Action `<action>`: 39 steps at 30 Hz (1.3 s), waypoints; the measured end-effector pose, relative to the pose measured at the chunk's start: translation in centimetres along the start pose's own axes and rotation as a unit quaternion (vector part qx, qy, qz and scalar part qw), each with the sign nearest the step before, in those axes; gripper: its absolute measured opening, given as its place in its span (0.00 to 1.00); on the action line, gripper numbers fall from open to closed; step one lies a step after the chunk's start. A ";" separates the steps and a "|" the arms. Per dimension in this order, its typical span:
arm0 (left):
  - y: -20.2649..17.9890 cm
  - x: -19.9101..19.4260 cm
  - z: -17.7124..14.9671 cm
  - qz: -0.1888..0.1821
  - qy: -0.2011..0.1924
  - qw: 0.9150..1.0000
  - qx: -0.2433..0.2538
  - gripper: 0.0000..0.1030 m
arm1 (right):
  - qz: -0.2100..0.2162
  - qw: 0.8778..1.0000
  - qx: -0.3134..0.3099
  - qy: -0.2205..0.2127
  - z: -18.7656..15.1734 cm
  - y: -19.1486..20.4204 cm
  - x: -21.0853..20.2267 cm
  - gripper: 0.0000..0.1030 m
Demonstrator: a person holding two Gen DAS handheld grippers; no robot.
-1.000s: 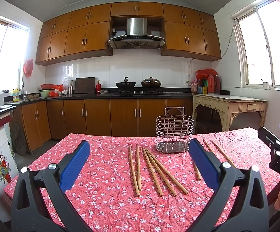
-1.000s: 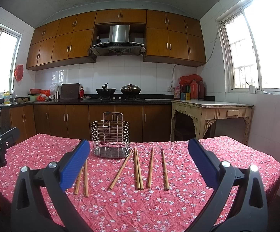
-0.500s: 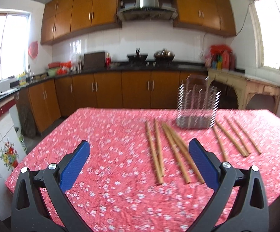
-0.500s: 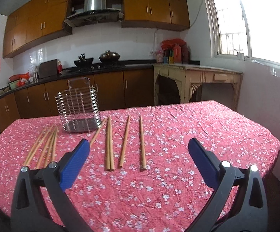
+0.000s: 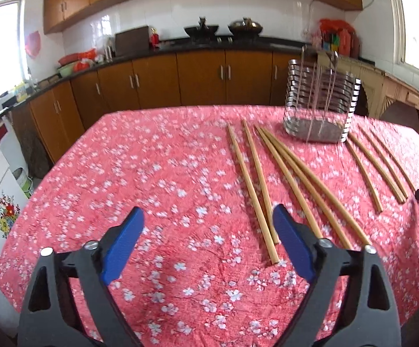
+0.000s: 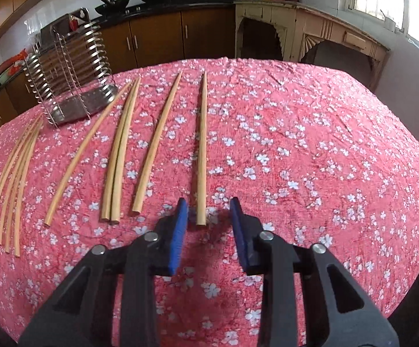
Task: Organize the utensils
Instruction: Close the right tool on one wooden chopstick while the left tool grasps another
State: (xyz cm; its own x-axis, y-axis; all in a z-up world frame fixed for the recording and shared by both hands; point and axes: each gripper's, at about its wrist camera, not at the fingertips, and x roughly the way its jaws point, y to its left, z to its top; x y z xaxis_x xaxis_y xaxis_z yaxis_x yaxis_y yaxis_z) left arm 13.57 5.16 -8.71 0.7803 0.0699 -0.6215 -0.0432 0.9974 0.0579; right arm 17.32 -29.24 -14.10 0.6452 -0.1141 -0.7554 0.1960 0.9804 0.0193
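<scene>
Several wooden chopsticks [image 5: 250, 185] lie side by side on the red flowered tablecloth [image 5: 151, 173], in front of a wire utensil holder [image 5: 319, 101]. My left gripper [image 5: 208, 211] hovers over the cloth with its jaws closing and still wide; the near ends of two chopsticks lie just inside its right finger [image 5: 290, 240], untouched. In the right wrist view, my right gripper [image 6: 208, 202] is low over the cloth, jaws closing. The near end of the rightmost chopstick [image 6: 202, 144] lies between its pads, with gaps on both sides. The holder [image 6: 70, 72] stands at the far left.
More chopsticks [image 6: 16, 173] lie at the left of the table [image 6: 325, 144] and others [image 5: 377, 167] to the right of the holder. The cloth's edges fall away near both grippers. Kitchen cabinets [image 5: 203, 75] and a cream side table [image 6: 310, 23] stand behind.
Both grippers tipped down and came closer to the chopsticks. The left jaws narrowed a little. The right jaws narrowed a lot, now on either side of the rightmost chopstick's end.
</scene>
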 end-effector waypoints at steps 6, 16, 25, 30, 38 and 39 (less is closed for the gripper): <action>-0.9 2.4 0.5 -0.032 0.044 0.999 0.005 0.59 | -0.005 1.000 0.011 0.002 -0.2 -0.5 1.4 0.10; -2.6 6.8 2.7 -0.047 0.098 0.994 0.027 0.40 | -0.008 1.000 -0.001 0.004 0.3 -0.5 0.9 0.10; -3.3 8.1 2.9 -0.045 0.116 0.991 0.041 0.24 | -0.009 1.000 -0.010 0.006 0.9 -0.2 1.1 0.09; -2.0 10.5 4.5 -0.022 0.117 0.992 0.035 0.11 | -0.005 1.000 -0.001 0.022 2.5 -0.8 2.0 0.08; 0.7 11.3 5.2 -0.010 0.116 0.993 0.016 0.10 | 0.000 0.999 0.017 0.036 4.6 -2.2 3.2 0.11; 0.9 10.7 4.9 -0.013 0.113 0.993 0.017 0.11 | 0.004 0.999 0.018 0.036 4.3 -2.3 3.1 0.14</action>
State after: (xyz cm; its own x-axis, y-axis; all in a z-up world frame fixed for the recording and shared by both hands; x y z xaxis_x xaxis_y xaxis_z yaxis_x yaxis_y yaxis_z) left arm 24.96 6.69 -11.53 0.6213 0.0506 -0.7820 -0.0007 0.9979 0.0640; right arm 22.02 -32.53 -13.64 0.5918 -0.0931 -0.8007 0.2191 0.9745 0.0486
